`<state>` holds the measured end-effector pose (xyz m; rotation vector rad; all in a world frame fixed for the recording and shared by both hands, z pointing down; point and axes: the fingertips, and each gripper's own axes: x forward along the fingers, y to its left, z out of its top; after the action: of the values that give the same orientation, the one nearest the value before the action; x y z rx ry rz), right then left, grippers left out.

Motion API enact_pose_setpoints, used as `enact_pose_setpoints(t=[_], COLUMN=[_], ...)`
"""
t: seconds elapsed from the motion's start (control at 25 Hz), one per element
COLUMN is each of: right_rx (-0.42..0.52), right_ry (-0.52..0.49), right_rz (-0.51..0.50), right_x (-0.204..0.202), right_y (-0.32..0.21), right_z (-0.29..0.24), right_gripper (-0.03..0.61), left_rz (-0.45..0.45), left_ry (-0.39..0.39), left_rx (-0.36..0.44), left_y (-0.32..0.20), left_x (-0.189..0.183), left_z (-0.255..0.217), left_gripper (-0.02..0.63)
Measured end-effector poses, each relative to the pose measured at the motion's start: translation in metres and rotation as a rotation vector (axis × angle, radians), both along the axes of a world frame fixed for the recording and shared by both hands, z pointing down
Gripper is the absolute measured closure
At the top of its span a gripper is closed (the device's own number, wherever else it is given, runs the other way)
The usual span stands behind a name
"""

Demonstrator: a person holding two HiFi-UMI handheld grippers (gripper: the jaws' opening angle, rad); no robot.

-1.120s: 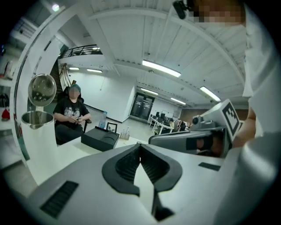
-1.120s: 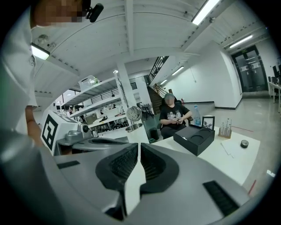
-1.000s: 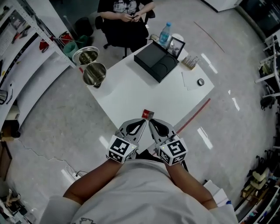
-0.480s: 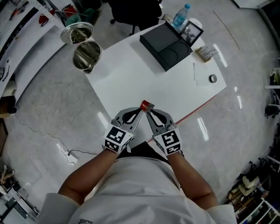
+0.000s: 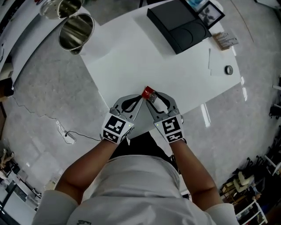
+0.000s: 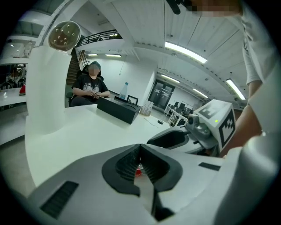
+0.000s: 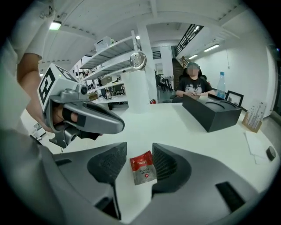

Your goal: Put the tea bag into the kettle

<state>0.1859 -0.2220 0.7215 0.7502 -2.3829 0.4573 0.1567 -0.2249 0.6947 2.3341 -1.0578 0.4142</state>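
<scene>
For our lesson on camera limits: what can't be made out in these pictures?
Round metal piece beside the kettle: cut off by the head view's top edge.
Tea bag print: too small, right gripper view.
Left gripper: its shut jaws hide all but a red sliver, left gripper view; a grip is unclear.

Past my left tongs and right tongs the white surface spreads; grey glossy floor around, strip lights overhead.

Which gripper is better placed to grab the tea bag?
Probably the right gripper: its jaws have just been opening and the tea bag lies between them on the table. The left gripper has its jaws together, off to the side.
</scene>
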Motion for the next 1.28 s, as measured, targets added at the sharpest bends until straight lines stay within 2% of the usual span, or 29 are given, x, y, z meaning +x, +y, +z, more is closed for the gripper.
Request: enact_pose_setpoints(t=[0.2,0.52,0.72,1.16,1.28], right_rx=[-0.039,-0.072,-0.06,-0.06,-0.068], right_ry=[0.056,0.156,0.197,0.243,0.245], right_rz=[-0.041,-0.065,-0.065,-0.076,-0.09], right_x=[-0.002,0.003,0.004,0.002,-0.002], right_y=[0.003,0.008,0.008,0.005,0.01], right_z=[0.033,0.067,0.073,0.074,0.074], right_gripper=[0.359,0.344,0.344,0.384,0.441], left_rz=[-0.004,-0.038,-0.058,-0.088,-0.091], left_ry=[0.0,0.017,0.018,0.033,0.036], left_rx=[-0.032,-0.049,-0.055,-0.046,-0.04], left_y=[0.002,0.002,0.006,0.008,0.009], left_x=[0.001,-0.002,-0.007,-0.01,-0.011], left_z=[0.02,0.034,0.037,0.025,0.021], left_gripper=[0.603,0.603,0.603,0.603,0.603])
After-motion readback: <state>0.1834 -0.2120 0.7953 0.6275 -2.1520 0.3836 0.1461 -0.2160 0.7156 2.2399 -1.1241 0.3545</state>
